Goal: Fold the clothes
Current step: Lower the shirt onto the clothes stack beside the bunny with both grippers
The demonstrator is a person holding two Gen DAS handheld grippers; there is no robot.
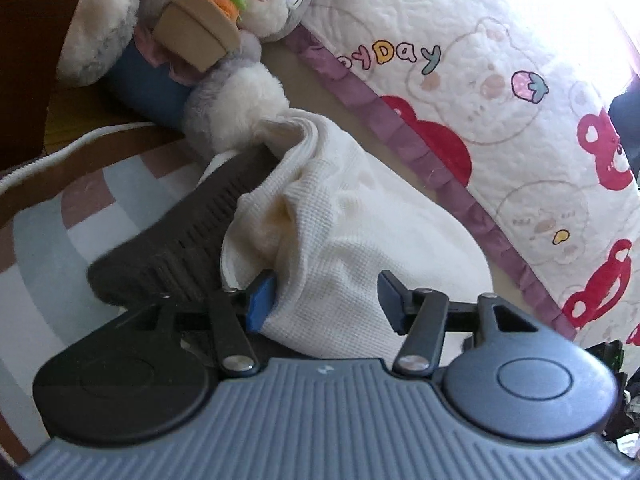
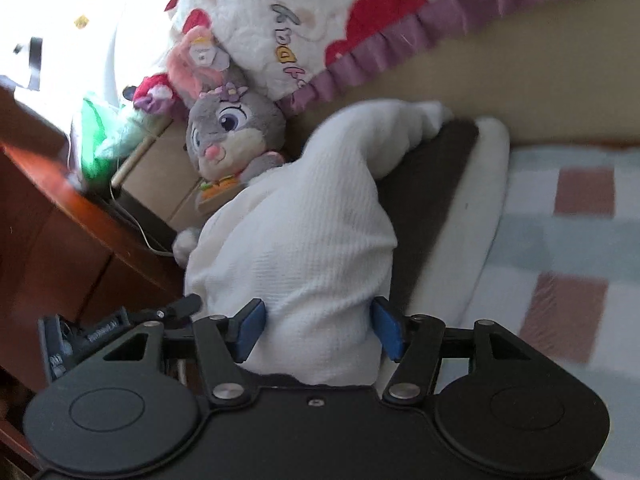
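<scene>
- We see the garment (image 1: 352, 216) at frame centre, bunched on the bed (image 1: 48, 248).
- The plush rabbit (image 1: 248, 12) lies upper left, touching it.
- The quilt (image 1: 500, 92) fills the upper right.

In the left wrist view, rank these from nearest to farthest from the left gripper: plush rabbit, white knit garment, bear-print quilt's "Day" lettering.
1. White knit garment: between the left gripper's blue pads.
2. Plush rabbit: beyond the garment, upper left.
3. "Day" lettering on the quilt: upper right; close to the rabbit's range, so 2 and 3 are uncertain.

- The cream knit garment (image 1: 360, 240) runs under the left gripper's body, its near edge hidden.
- The plush rabbit (image 2: 232, 136) is half covered by that garment.
- The checked blanket (image 2: 560, 240) is blurred.
</scene>
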